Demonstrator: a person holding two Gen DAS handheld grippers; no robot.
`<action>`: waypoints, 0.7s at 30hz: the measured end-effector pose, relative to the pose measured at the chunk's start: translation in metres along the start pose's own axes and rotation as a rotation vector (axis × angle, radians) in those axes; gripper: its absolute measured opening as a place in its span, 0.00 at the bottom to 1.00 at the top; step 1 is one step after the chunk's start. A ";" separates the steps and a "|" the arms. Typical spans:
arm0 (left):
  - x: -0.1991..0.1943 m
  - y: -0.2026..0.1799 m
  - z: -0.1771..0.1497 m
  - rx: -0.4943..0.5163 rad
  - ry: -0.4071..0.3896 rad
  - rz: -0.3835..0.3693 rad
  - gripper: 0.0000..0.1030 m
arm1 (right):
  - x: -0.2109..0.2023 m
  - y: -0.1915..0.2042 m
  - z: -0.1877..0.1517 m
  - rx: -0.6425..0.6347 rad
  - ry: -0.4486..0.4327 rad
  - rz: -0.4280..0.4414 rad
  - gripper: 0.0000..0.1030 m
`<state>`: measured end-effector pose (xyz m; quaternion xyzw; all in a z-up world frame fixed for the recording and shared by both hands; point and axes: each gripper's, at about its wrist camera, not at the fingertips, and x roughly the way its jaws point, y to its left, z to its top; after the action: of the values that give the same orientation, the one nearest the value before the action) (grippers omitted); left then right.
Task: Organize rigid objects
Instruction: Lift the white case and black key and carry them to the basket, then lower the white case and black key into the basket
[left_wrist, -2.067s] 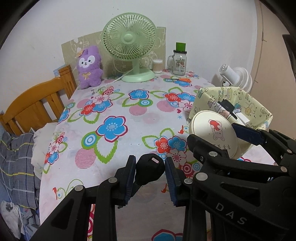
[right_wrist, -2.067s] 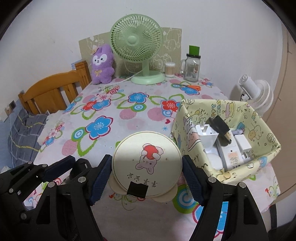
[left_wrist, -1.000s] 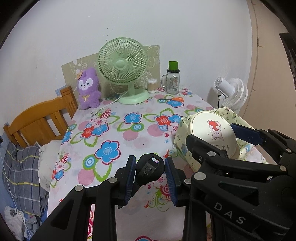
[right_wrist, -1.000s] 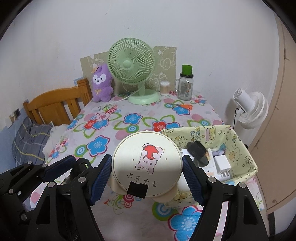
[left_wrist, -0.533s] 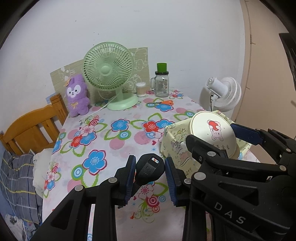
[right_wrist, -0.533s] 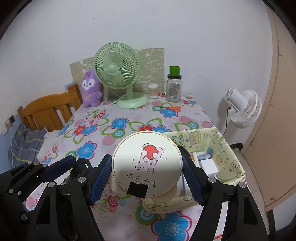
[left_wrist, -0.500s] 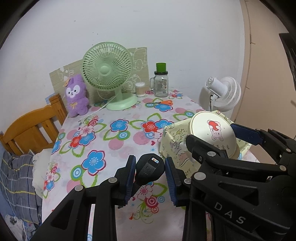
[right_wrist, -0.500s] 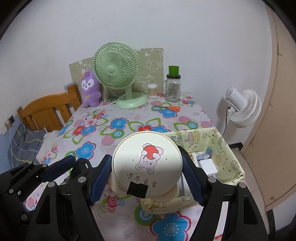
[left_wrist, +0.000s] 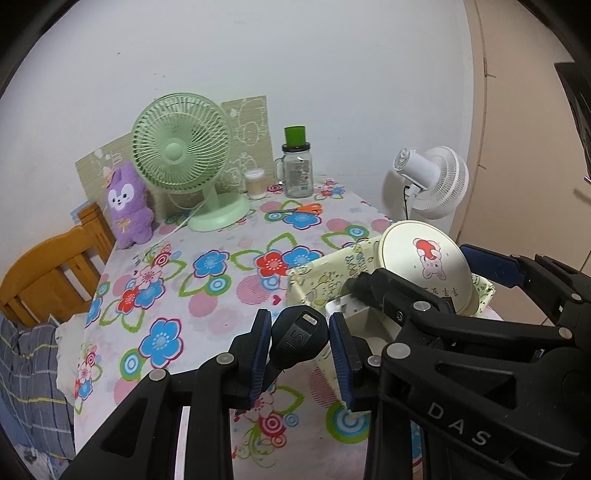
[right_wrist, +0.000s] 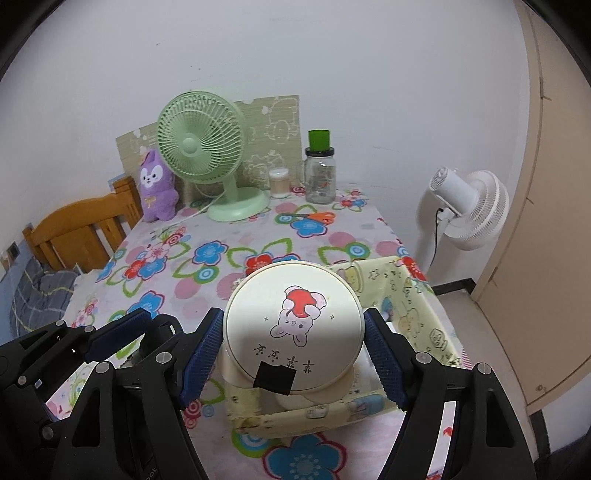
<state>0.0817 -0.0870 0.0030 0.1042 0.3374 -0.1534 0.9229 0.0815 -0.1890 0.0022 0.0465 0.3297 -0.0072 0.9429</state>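
My left gripper (left_wrist: 300, 341) is shut on a small black rounded device (left_wrist: 300, 336) and holds it above the table's near edge, left of the basket. My right gripper (right_wrist: 294, 350) is shut on a round cream box with a rabbit picture (right_wrist: 293, 326) and holds it over the yellow cartoon-print fabric basket (right_wrist: 436, 325). The same box (left_wrist: 428, 266) and basket (left_wrist: 314, 284) show in the left wrist view, with a white item inside the basket. Most of the basket's contents are hidden behind the box.
On the floral tablecloth (right_wrist: 207, 258) at the back stand a green desk fan (right_wrist: 207, 155), a purple plush (right_wrist: 157, 190), a glass jar with a green lid (right_wrist: 320, 173), a small cup (right_wrist: 279, 182) and orange scissors (right_wrist: 314, 217). A white floor fan (right_wrist: 469, 206) and a wooden chair (right_wrist: 81, 229) flank the table.
Both grippers have drawn back and risen with their loads, so the table looks farther. The round box now sits over the near part of the basket.
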 end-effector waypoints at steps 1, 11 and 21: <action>0.001 -0.002 0.001 0.002 0.001 -0.001 0.31 | 0.000 -0.002 0.000 0.002 0.001 -0.002 0.75; 0.012 -0.026 0.011 0.043 0.005 -0.026 0.31 | 0.002 -0.030 0.003 0.032 0.001 -0.028 0.75; 0.027 -0.045 0.018 0.061 0.027 -0.057 0.31 | 0.012 -0.052 0.003 0.045 0.021 -0.042 0.75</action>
<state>0.0963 -0.1397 -0.0056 0.1248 0.3480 -0.1882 0.9099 0.0904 -0.2411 -0.0067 0.0610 0.3403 -0.0338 0.9377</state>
